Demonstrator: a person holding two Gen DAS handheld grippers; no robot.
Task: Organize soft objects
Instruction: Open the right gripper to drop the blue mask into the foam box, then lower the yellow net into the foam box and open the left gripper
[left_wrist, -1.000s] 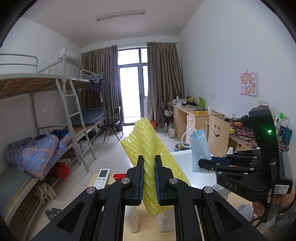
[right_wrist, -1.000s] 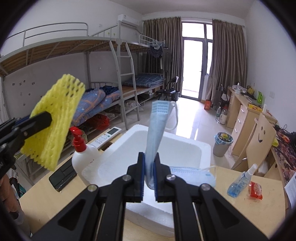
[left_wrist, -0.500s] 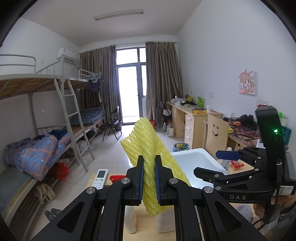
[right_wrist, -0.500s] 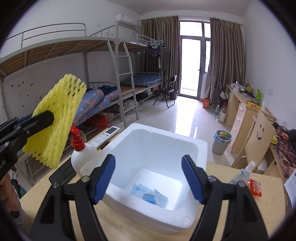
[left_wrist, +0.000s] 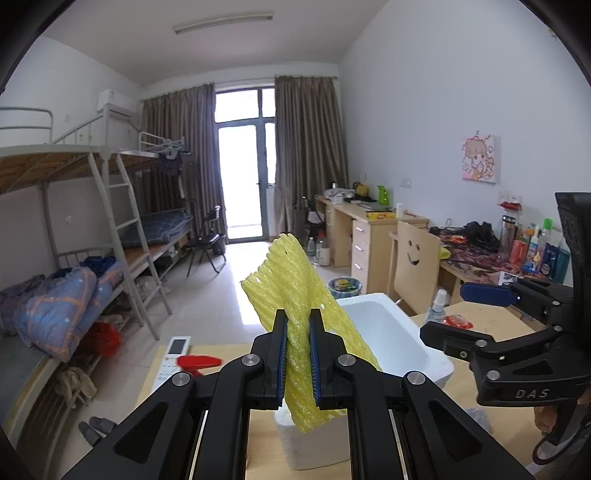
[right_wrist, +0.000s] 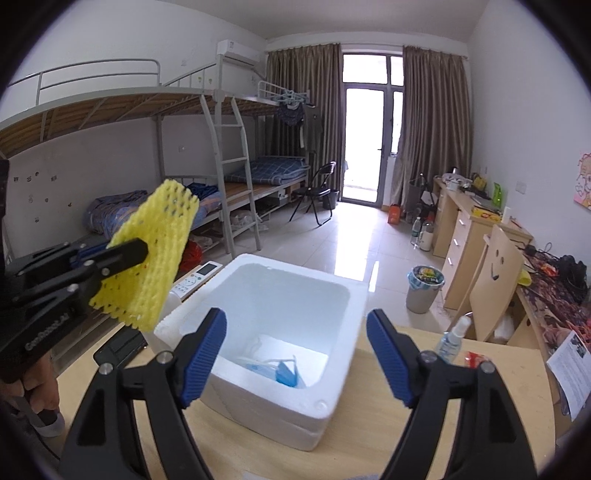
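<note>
One item is now lying inside the white foam box (right_wrist: 280, 295): the blue face mask (right_wrist: 277, 367), which a second ago was pinched upright in the right claw (right_wrist: 295, 354), is resting crumpled on the box floor toward the near wall. The right claw's jaws have just been opening and are now standing wide apart with nothing between them, hovering above the box's near rim. This is reading as one soft object deposited and that claw freed for another pick. The left claw (left_wrist: 297, 358) is staying clenched on the yellow foam net sleeve (left_wrist: 295, 302), holding it in the air just beside the box's left side, not yet over the opening; judging from the task, this piece is probably going in next. The sleeve is showing as a flattened, open-mesh foam tube, tilted, pinched across its middle so that both ends are standing free of the pads, the lower end hanging below the jaws. It is looking light and springy and is likely to spring back once released. The mask's ear loops appear to be trailing loose, though the blur there is making this uncertain. The box is sitting on the wooden surface (right_wrist: 491, 398).
</note>
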